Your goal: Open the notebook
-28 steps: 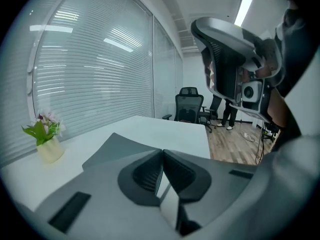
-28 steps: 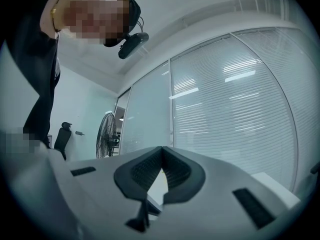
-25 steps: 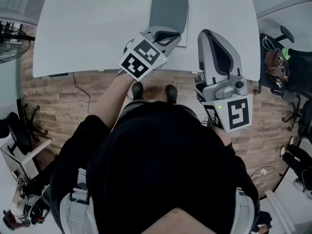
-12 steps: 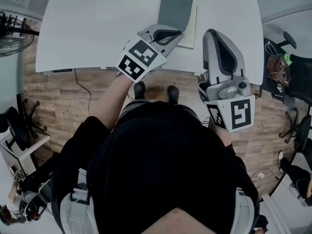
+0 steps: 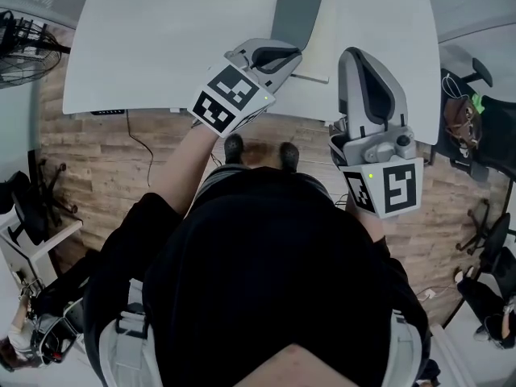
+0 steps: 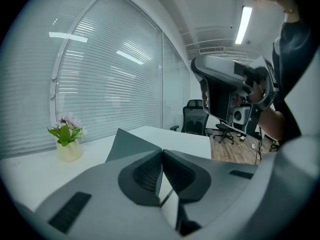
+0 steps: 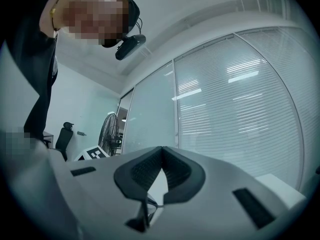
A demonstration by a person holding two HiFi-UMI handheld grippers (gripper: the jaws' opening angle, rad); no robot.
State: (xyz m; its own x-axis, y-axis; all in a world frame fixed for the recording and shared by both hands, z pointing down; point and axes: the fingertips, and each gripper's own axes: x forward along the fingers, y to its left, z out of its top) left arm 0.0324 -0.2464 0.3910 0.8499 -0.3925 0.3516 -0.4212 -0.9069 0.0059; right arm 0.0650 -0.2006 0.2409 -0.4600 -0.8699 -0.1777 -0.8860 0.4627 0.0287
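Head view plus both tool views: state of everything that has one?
notebook: partly open, lying on the table.
cover: lifted and tilted up, pinched at its edge.
left tool: shut on the cover.
right tool: shut, nothing between the jaws.
flower pot: upright on the table.

Black top [image 5: 266, 272], black shoes [image 5: 231, 147], black-and-white marker cubes [image 5: 230, 97]

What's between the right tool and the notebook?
Nothing but bare white table separates right tool from notebook, per the head view.
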